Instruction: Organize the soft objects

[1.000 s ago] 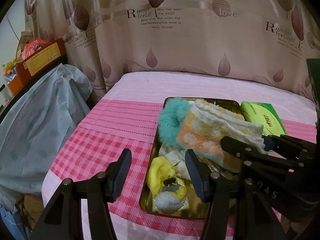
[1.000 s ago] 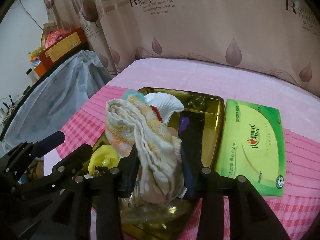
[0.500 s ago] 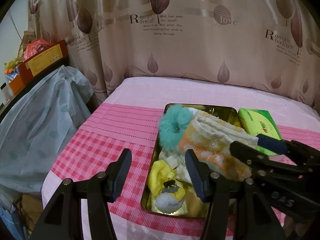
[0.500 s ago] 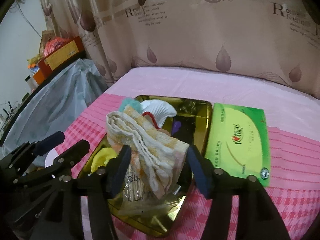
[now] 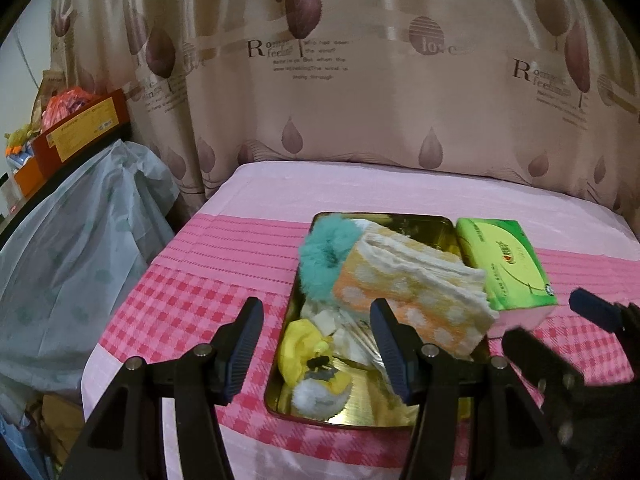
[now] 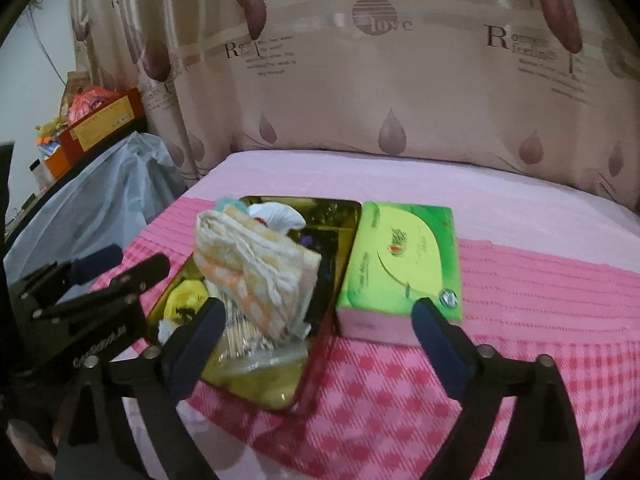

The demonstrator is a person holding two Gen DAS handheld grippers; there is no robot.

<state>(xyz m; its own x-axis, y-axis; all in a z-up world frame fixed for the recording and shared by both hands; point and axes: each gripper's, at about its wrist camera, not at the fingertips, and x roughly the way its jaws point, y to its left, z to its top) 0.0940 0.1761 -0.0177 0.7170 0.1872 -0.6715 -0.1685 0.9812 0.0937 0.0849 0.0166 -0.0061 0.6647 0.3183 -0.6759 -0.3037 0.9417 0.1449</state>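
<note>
From the left wrist view, the left gripper hangs with its fingers spread wide and nothing between them, over the near left edge of the gold tin. Inside the tin, the folded orange-and-white towel lies tilted across the middle, leaning over the tin's right rim. A teal fluffy piece sits just behind it at the far left, and a yellow plush toy rests in the near left corner (with a white pompom below it). The green tissue box stands just beside the tin on the right, on the pink checked cloth. The right gripper's dark arms reach in from the right edge.

Over to the right wrist view: the right gripper is opening, fingers already wide, and nothing is pinched. The towel sits free in the tin, just beyond the left finger. The tissue box touches the tin's right wall. The left gripper shows at the left, also spread.
</note>
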